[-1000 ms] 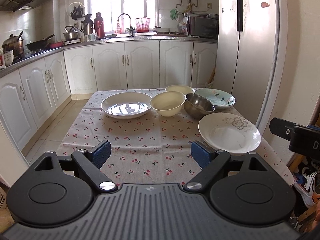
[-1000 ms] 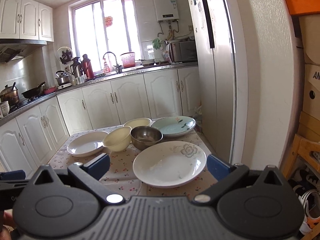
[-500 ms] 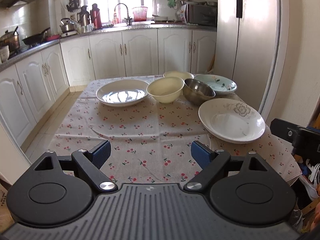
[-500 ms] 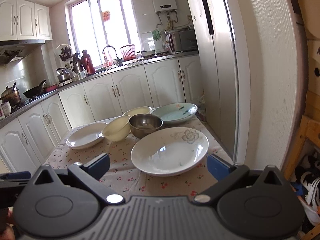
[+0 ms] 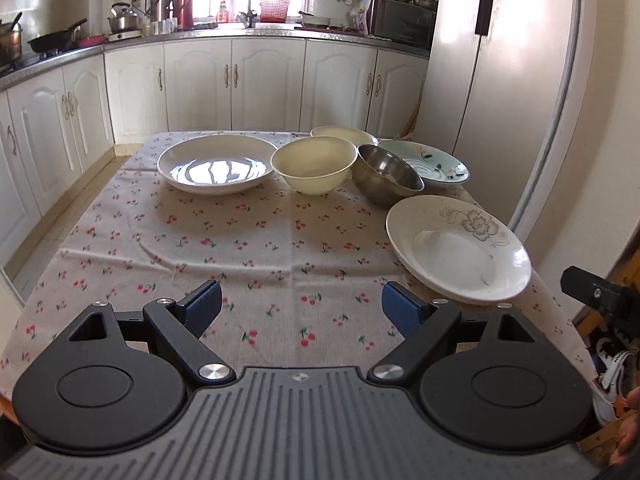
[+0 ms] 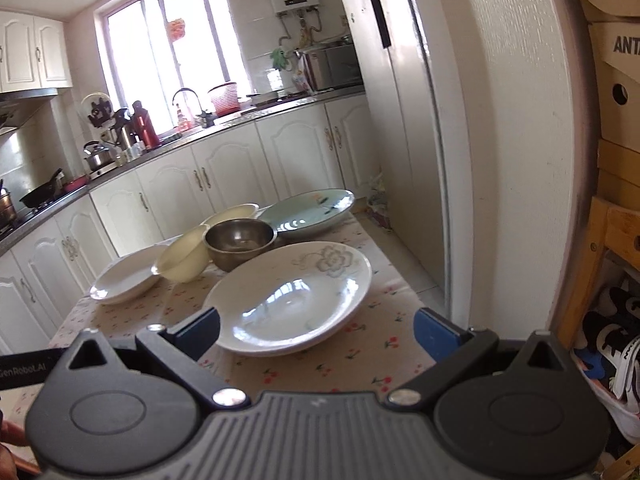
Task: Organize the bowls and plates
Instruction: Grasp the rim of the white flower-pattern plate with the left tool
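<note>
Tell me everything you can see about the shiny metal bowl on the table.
The metal bowl looks like brushed steel, round and deep, with a thin rim and a dull grey inside. It stands upright and looks empty on the cherry-print tablecloth. It sits close beside the cream bowl, in front of the pale green plate and behind the flowered white plate. Whether it touches its neighbours is unclear. Neither claw is near it.

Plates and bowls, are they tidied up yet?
Not yet. Nothing is stacked: the flower plate, white plate, green plate, metal bowl and yellow bowl all sit separately on the tablecloth. The left tool and right tool are open and empty. All sorting remains.
</note>
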`<state>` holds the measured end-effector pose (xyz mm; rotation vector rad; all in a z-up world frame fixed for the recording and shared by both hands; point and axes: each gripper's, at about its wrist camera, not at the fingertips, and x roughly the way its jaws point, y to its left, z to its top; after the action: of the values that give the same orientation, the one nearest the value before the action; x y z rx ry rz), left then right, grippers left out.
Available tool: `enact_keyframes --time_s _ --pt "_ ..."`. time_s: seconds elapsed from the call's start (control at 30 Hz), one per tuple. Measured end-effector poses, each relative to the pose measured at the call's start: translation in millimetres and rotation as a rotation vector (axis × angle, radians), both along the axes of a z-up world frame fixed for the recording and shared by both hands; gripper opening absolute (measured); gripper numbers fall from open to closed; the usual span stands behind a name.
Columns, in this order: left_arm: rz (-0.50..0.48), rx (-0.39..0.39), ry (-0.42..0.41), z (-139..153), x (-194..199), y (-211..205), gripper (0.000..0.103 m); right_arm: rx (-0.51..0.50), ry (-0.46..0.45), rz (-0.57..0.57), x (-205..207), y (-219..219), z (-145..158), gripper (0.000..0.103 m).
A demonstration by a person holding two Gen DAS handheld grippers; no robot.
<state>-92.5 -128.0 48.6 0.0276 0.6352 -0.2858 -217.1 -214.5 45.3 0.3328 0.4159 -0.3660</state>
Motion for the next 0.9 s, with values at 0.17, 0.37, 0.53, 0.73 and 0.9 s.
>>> enact_keyframes --time_s 0.17,0.37,0.53,0.73,0.9 --pt "-0.015 -0.020 0.005 -4 14 -9 0.103 0.017 -0.003 -0.008 9 -11 0 0.102" --pt "-0.046 -0.092 0.035 -11 35 -20 0.103 0.086 -0.026 0.007 29 -37 -4 0.102" --pt "-0.095 -0.152 0.061 -20 53 -36 0.103 0.213 -0.038 0.034 48 -63 -15 0.102" --pt "-0.134 -0.192 0.092 -31 73 -57 0.099 0.314 -0.060 0.062 65 -83 -27 0.102" --pt "-0.147 -0.201 0.121 -40 83 -68 0.091 0.345 -0.054 0.071 75 -93 -35 0.102"
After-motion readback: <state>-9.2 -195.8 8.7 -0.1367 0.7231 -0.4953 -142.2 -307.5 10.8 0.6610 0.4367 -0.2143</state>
